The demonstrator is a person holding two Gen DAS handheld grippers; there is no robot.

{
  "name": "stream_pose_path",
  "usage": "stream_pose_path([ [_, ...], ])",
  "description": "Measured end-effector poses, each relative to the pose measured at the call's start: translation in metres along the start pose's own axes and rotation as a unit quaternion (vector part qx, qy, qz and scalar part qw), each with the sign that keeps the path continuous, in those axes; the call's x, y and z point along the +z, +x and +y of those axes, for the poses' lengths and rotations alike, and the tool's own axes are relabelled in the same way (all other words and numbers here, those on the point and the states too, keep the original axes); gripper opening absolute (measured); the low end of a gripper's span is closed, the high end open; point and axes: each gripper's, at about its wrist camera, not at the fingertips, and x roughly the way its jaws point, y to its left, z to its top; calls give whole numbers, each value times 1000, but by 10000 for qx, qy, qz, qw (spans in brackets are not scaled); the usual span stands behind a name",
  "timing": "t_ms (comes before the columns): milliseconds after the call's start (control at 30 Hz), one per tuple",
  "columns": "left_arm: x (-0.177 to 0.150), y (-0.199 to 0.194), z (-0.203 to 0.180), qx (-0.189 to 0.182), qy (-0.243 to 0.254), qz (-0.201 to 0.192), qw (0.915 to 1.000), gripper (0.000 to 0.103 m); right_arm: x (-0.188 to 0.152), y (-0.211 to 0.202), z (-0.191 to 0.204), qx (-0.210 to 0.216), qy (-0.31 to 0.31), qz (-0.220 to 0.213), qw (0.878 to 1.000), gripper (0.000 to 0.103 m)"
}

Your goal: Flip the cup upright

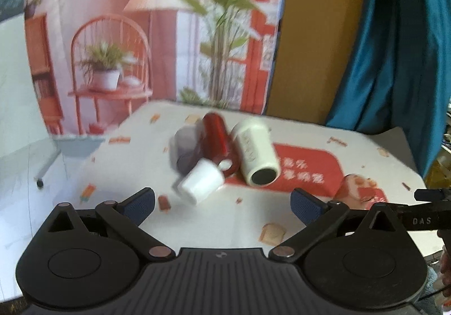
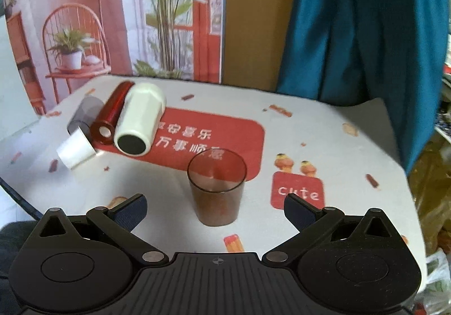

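Note:
Several cups lie on their sides in a cluster at the table's far left: a small white cup (image 2: 75, 152) (image 1: 200, 182), a red cup (image 2: 111, 115) (image 1: 215, 136), a large white cup (image 2: 140, 120) (image 1: 255, 153) and a grey translucent cup (image 2: 84, 115) (image 1: 184, 150). A brown translucent cup (image 2: 216, 189) stands upright just in front of my right gripper (image 2: 215, 212), which is open and empty. My left gripper (image 1: 222, 206) is open and empty, just short of the small white cup.
The table (image 2: 338, 151) has a white printed cloth with a red panel (image 2: 203, 140). A printed backdrop (image 2: 112, 19) stands behind it, with a brown board and a teal curtain (image 2: 360, 33) to the right. The right gripper shows at the left wrist view's right edge (image 1: 422, 219).

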Motion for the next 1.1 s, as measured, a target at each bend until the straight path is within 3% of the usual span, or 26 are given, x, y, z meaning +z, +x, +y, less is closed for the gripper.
stream_pose_path([
  [167,1,-15,-23,-58,265,-14,9996,103,-3,-45,-2,288,266,-51,9992,103],
  [467,-20,-33,-39,-104,580,-12,9983,103,-29,-84,23,120,98,-188,9997,103],
  [767,-28,-34,-35,-54,643,-19,9979,103,-52,-98,21,-106,415,-407,9983,103],
  [1100,-31,-25,-30,-82,546,203,9983,103,-51,-93,21,-63,410,-397,9984,103],
])
